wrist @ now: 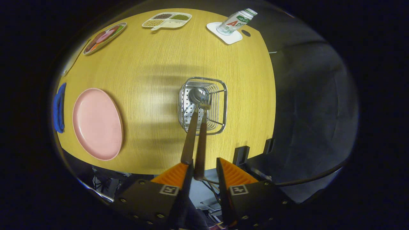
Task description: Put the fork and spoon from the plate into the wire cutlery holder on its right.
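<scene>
The hand-held gripper point(204, 171) sits above the near edge of the light wood-grain worktop point(153, 60), its fingers spread apart with a clear gap between them. Two brown wooden handles rise through that gap: the steel spoon with a round bowl point(197, 95) and, just beside it, the steel fork point(201, 150), whose head is partly hidden behind the spoon. The handle ends lie against the left finger while the right finger stands clear of them, so neither utensil is clamped. Both utensil heads rest inside the rectangular chrome wire cutlery holder point(223, 105), which stands towards the right edge of the worktop, just ahead of the fingers. The oval pink plate point(96, 123) lies bare near the left edge, well apart from the holder, with a blue cloth point(59, 108) just beyond it at that edge. Along the far edge are an oval dish of food point(104, 37), a white divided tray of beans point(166, 20) and a labelled plastic bottle point(235, 21) standing on a white square coaster point(230, 37).
</scene>
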`<state>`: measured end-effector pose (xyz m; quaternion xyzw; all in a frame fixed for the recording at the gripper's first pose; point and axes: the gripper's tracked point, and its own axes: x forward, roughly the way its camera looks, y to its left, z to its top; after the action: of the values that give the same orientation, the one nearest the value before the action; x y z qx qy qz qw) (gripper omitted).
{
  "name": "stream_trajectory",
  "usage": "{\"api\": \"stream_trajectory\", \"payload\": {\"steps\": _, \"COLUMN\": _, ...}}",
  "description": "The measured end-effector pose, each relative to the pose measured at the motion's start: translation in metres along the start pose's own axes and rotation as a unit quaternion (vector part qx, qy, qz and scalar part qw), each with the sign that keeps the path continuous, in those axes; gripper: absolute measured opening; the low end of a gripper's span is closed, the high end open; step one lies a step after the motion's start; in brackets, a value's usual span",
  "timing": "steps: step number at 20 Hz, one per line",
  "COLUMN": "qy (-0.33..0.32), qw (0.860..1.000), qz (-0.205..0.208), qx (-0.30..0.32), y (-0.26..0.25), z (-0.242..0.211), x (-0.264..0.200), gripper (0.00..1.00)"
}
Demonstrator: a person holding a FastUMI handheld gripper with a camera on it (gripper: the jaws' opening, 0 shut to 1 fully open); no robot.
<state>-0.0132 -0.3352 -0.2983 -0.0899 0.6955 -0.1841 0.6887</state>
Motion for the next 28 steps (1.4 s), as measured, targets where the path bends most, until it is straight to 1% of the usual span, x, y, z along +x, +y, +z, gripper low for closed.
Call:
{"api": "stream_trajectory", "payload": {"steps": 1, "qy": -0.004, "qw": 1.0, "qz": 0.004, "qx": 0.0, "y": 0.002, "z": 0.003, "x": -0.001, "gripper": 0.56}}
{"api": "stream_trajectory", "payload": {"steps": 2, "qy": -0.007, "qw": 1.0, "qz": 0.005, "qx": 0.0, "y": 0.002, "z": 0.005, "x": -0.002, "gripper": 0.71}}
{"api": "stream_trajectory", "payload": {"steps": 3, "qy": -0.01, "qw": 1.0, "qz": 0.004, "qx": -0.004, "y": 0.002, "z": 0.005, "x": -0.003, "gripper": 0.78}}
{"api": "stream_trajectory", "payload": {"steps": 4, "qy": -0.011, "qw": 1.0, "qz": 0.003, "qx": -0.006, "y": 0.001, "z": 0.004, "x": -0.003, "gripper": 0.81}}
{"api": "stream_trajectory", "payload": {"steps": 10, "qy": -0.014, "qw": 1.0, "qz": 0.002, "qx": -0.007, "y": -0.001, "z": 0.001, "x": -0.006, "gripper": 0.81}}
{"api": "stream_trajectory", "payload": {"steps": 15, "qy": -0.04, "qw": 0.999, "qz": 0.005, "qx": 0.001, "y": -0.002, "z": 0.0, "x": -0.015, "gripper": 0.82}}
{"api": "stream_trajectory", "payload": {"steps": 18, "qy": -0.07, "qw": 0.997, "qz": 0.022, "qx": 0.002, "y": 0.008, "z": 0.005, "x": -0.022, "gripper": 0.83}}
{"api": "stream_trajectory", "payload": {"steps": 21, "qy": -0.12, "qw": 0.991, "qz": 0.049, "qx": 0.015, "y": 0.02, "z": 0.019, "x": -0.031, "gripper": 0.83}}
{"api": "stream_trajectory", "payload": {"steps": 23, "qy": -0.161, "qw": 0.985, "qz": 0.058, "qx": 0.035, "y": 0.022, "z": 0.031, "x": -0.042, "gripper": 0.83}}
{"api": "stream_trajectory", "payload": {"steps": 25, "qy": -0.216, "qw": 0.973, "qz": 0.065, "qx": 0.058, "y": 0.02, "z": 0.047, "x": -0.057, "gripper": 0.83}}
{"api": "stream_trajectory", "payload": {"steps": 27, "qy": -0.283, "qw": 0.954, "qz": 0.067, "qx": 0.075, "y": 0.014, "z": 0.065, "x": -0.08, "gripper": 0.83}}
{"api": "stream_trajectory", "payload": {"steps": 28, "qy": -0.32, "qw": 0.941, "qz": 0.066, "qx": 0.083, "y": 0.009, "z": 0.073, "x": -0.093, "gripper": 0.83}}
